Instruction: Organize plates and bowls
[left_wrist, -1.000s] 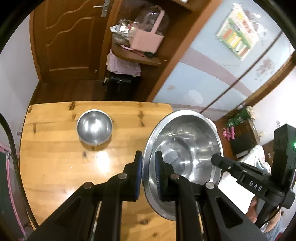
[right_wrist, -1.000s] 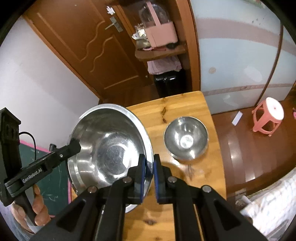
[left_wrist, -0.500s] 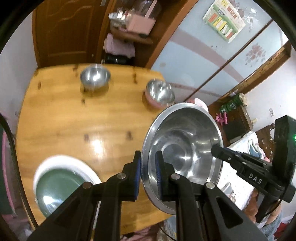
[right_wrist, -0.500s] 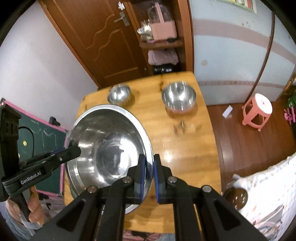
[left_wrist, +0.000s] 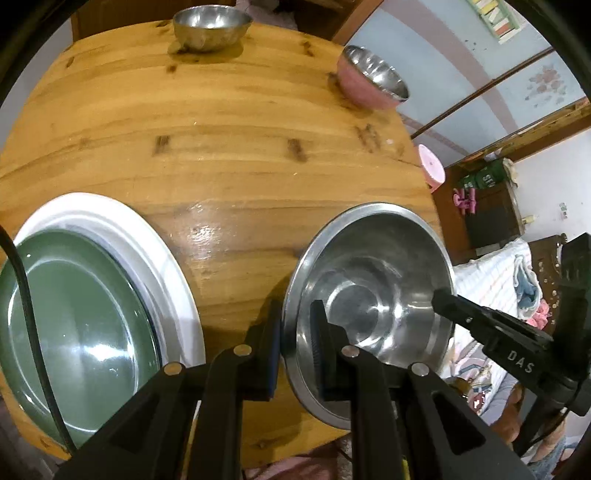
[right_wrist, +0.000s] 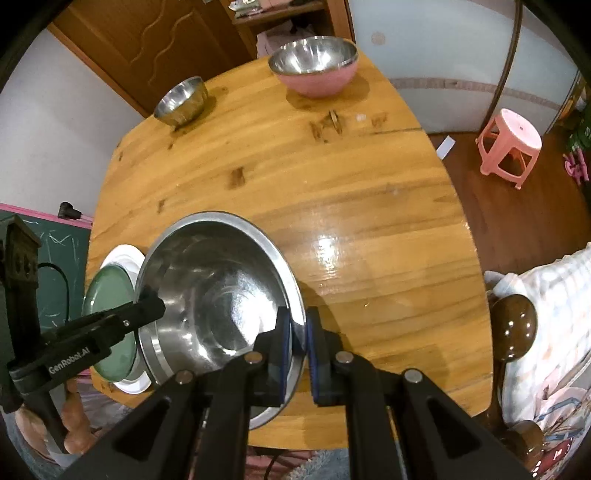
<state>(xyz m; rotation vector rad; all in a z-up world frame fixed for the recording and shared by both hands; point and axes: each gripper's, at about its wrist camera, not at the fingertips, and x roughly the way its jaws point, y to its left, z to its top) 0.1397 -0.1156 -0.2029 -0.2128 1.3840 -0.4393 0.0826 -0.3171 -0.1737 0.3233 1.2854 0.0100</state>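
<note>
A large steel bowl (left_wrist: 373, 291) (right_wrist: 218, 295) is held above the near part of the wooden table (left_wrist: 229, 155) (right_wrist: 332, 206). My left gripper (left_wrist: 295, 350) is shut on its left rim. My right gripper (right_wrist: 297, 345) is shut on its right rim. A green plate (left_wrist: 77, 325) (right_wrist: 107, 291) lies on a white plate (left_wrist: 159, 251) (right_wrist: 122, 254) at the near left. A small steel bowl (left_wrist: 208, 26) (right_wrist: 181, 101) and a pink bowl with a steel inside (left_wrist: 371, 79) (right_wrist: 314, 66) stand at the far edge.
A pink stool (right_wrist: 511, 144) stands on the floor to the right of the table. A dark round knob (right_wrist: 513, 328) and bedding (right_wrist: 546, 332) are at the near right. A door (right_wrist: 155, 48) and shelves are behind the table.
Both grippers have pulled back and down toward the near edge with the large bowl. The stacked plates now sit close on the left.
</note>
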